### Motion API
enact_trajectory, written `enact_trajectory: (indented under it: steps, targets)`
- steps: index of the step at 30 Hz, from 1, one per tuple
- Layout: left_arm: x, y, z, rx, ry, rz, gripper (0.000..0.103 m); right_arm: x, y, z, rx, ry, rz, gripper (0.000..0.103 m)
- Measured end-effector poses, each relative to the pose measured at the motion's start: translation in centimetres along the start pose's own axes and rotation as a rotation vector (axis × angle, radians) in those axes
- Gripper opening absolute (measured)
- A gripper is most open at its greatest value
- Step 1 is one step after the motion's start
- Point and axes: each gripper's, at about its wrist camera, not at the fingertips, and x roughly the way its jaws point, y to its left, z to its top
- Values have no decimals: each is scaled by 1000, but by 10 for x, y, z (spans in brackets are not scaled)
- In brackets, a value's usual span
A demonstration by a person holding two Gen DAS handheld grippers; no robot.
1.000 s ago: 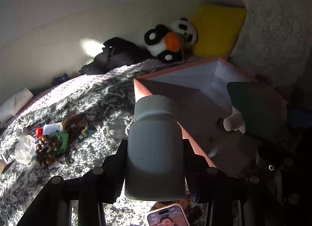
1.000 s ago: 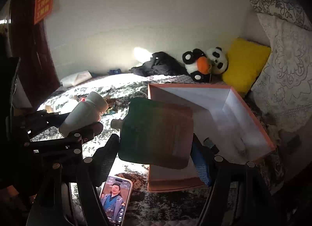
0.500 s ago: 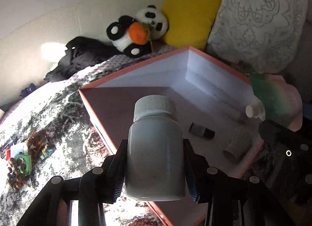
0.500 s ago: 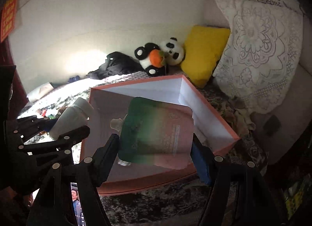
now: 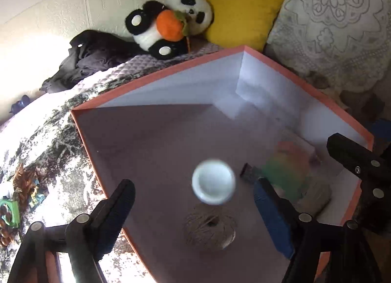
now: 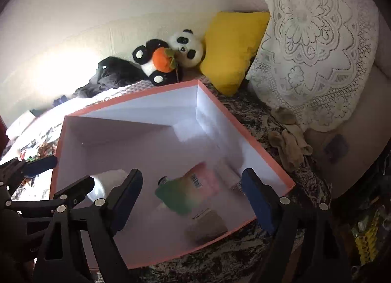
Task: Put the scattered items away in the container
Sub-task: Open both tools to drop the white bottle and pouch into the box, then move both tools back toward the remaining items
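Gaping left gripper [image 5: 193, 195] above bottle [image 5: 213, 181], box [image 5: 156, 78]

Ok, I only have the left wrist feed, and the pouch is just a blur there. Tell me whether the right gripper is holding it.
Observer: No. The right wrist view shows the right gripper open with nothing between its fingers. The pouch is below them inside the box. It is blurred, so I cannot tell if it has settled.
Operator: Give me its orientation.
Observer: The barcode side is up, and the cap points toward the left gripper.
Operator: Now report anything loose on the right of the box.
Observer: Beige socks lie crumpled on the bedspread, beside the lace pillow.
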Motion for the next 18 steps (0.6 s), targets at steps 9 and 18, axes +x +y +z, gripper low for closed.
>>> enact_trajectory:
  steps: [9, 18]
  targets:
    - [-36, 29, -11, -13, -71, 53, 86, -15, 33, 5, -18, -62, 24, 90]
    - [-102, 117, -54, -112, -117, 165, 90, -56, 130, 8, -81, -171, 144, 93]
